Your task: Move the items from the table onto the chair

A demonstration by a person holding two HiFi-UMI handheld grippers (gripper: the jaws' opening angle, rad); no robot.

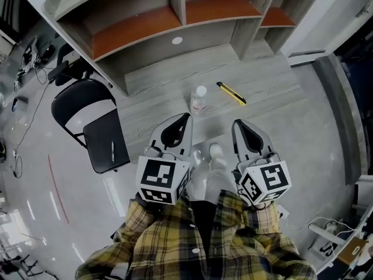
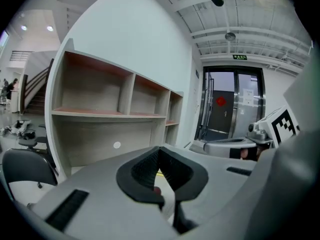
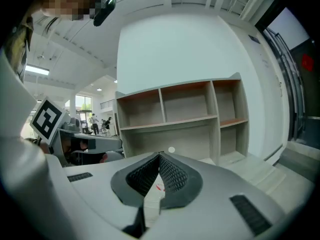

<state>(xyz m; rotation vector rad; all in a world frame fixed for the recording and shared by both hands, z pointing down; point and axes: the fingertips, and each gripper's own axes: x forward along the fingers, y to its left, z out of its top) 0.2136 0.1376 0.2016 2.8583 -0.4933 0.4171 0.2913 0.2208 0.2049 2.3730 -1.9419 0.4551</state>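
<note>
Bottle [image 1: 199,101] upright on table [image 1: 265,86]; left gripper [image 1: 187,116] and right gripper [image 1: 236,123] closed, empty

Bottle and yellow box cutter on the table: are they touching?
Apart. The head view shows a strip of table between the bottle and the box cutter.

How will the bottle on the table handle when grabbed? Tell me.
The bottle looks like clear thin plastic, so it is probably light and squashable. It seems to stand upright and narrow, so a nudge may tip it. Being round, it would likely roll then.
</note>
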